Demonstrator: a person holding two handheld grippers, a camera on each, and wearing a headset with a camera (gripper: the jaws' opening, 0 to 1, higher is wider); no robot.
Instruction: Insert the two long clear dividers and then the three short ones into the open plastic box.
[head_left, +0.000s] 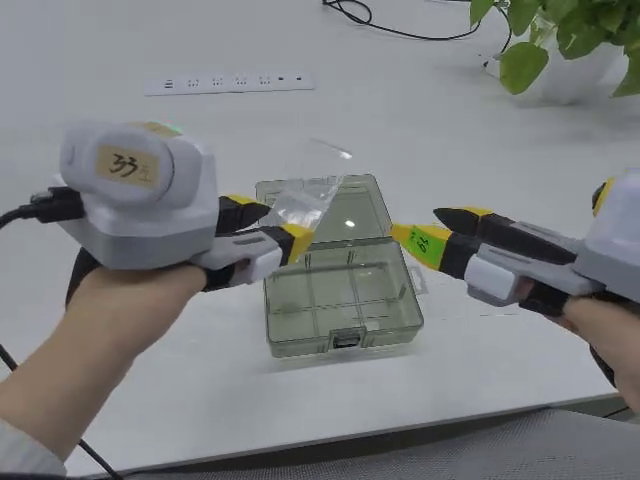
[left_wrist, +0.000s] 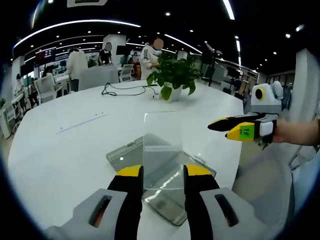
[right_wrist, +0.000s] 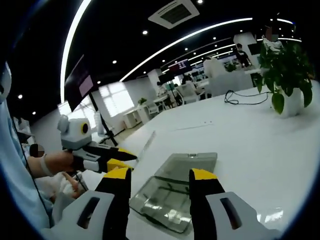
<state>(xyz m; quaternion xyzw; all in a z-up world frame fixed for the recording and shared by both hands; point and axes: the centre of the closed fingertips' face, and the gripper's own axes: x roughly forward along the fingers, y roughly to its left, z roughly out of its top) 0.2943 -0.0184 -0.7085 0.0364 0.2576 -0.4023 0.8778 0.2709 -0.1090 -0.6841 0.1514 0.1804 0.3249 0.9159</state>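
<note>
Clear divider (left_wrist: 162, 135) held over the open box (head_left: 300, 340) by the left gripper (left_wrist: 164, 172).

The divider is clamped between the left gripper's jaws, above the box's lid side; in the head view its outline is nearly lost against the lid. The right gripper (right_wrist: 160, 177) is held just right of the box, jaws apart, with nothing between them. How many dividers are seated inside the box cannot be told. Bare surface (head_left: 450, 130) is seen around the box.
</note>
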